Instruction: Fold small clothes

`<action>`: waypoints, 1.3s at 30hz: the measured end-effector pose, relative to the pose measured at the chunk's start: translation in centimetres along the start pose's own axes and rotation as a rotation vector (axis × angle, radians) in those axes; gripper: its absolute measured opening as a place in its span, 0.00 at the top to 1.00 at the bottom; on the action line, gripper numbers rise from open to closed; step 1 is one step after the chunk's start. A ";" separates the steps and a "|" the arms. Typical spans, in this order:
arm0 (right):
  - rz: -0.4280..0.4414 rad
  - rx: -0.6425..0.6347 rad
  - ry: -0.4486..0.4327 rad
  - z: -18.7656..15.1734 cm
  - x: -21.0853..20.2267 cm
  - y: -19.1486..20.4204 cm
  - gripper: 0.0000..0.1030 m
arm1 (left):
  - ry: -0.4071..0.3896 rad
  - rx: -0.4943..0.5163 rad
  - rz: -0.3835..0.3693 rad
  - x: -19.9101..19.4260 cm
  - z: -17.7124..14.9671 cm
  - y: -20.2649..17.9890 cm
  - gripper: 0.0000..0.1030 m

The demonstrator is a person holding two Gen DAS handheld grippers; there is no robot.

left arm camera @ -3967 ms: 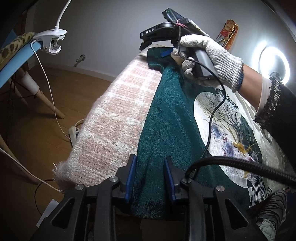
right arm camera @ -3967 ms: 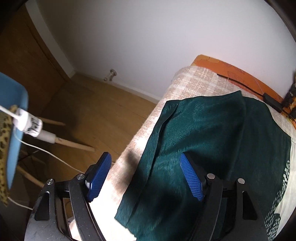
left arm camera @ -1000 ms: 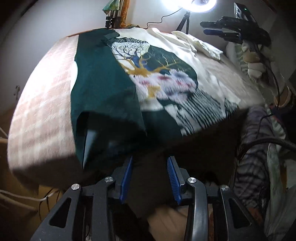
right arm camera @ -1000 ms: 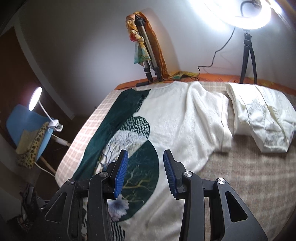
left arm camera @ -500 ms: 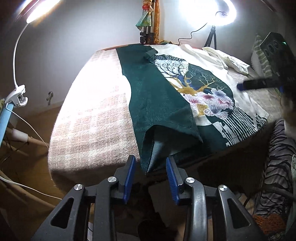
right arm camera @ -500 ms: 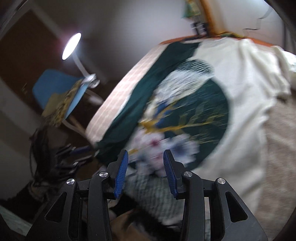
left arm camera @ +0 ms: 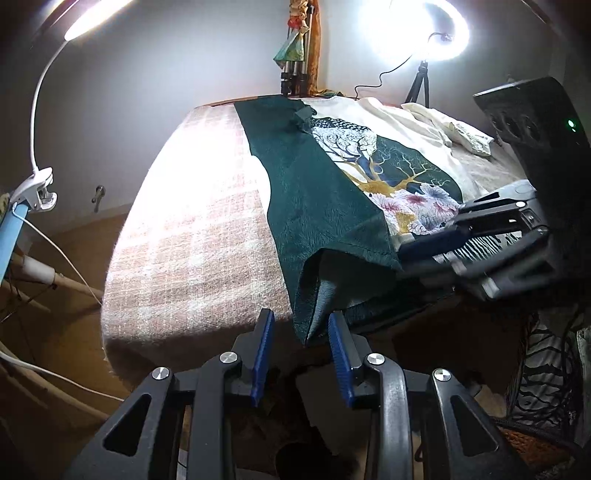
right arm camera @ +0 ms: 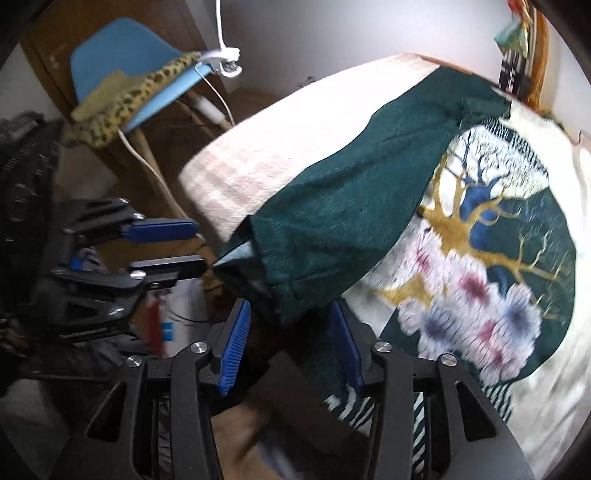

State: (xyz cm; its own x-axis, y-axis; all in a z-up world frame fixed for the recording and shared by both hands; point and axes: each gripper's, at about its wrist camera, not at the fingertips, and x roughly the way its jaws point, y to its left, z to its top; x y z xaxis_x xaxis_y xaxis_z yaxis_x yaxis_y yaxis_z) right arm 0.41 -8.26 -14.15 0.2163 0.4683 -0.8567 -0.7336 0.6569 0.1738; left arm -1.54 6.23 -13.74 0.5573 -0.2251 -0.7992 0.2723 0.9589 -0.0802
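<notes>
A cream shirt with a dark green side panel and a tree-and-flower print (left arm camera: 399, 173) lies spread on the checked bed cover (left arm camera: 192, 229); the print shows in the right wrist view (right arm camera: 480, 236). The green panel's hem corner (left arm camera: 317, 291) hangs over the near bed edge. My left gripper (left arm camera: 301, 343) is open, with that corner just between its blue pads, not clamped. My right gripper (right arm camera: 290, 332) is open just below the same green hem (right arm camera: 258, 266). It also shows in the left wrist view (left arm camera: 480, 236), coming in from the right at the shirt's hem. My left gripper also shows in the right wrist view (right arm camera: 166, 243).
A second cream garment (left arm camera: 454, 129) lies at the far right of the bed. A ring light (left arm camera: 428, 29) and a tripod (left arm camera: 295, 70) stand behind the bed. A clamp lamp (left arm camera: 37, 188) sits on a blue chair (right arm camera: 122, 70) to the left. Cables run across the floor.
My right gripper has swung down and left to the shirt's near green hem corner. My left gripper has moved closer, so the corner now hangs between its pads.
</notes>
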 end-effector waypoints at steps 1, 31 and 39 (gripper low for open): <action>-0.003 -0.005 0.006 0.2 0.1 0.1 0.94 | 0.000 0.007 -0.003 0.1 0.1 0.0 0.70; 0.026 0.157 -0.181 -4.3 -9.2 -6.9 0.76 | -0.098 0.232 -0.041 -1.4 2.1 -8.4 0.74; -0.072 0.334 -0.321 -7.8 -15.5 -15.6 0.67 | -0.210 0.326 -0.035 0.9 5.7 -15.6 0.67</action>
State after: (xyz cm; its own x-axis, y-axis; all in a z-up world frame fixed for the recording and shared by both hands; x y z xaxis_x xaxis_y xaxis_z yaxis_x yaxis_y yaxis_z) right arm 3.50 -30.35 -7.36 0.4861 0.5395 -0.6875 -0.4734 0.8238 0.3118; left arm -0.83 -9.88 -9.84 0.6824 -0.3198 -0.6573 0.5101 0.8524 0.1149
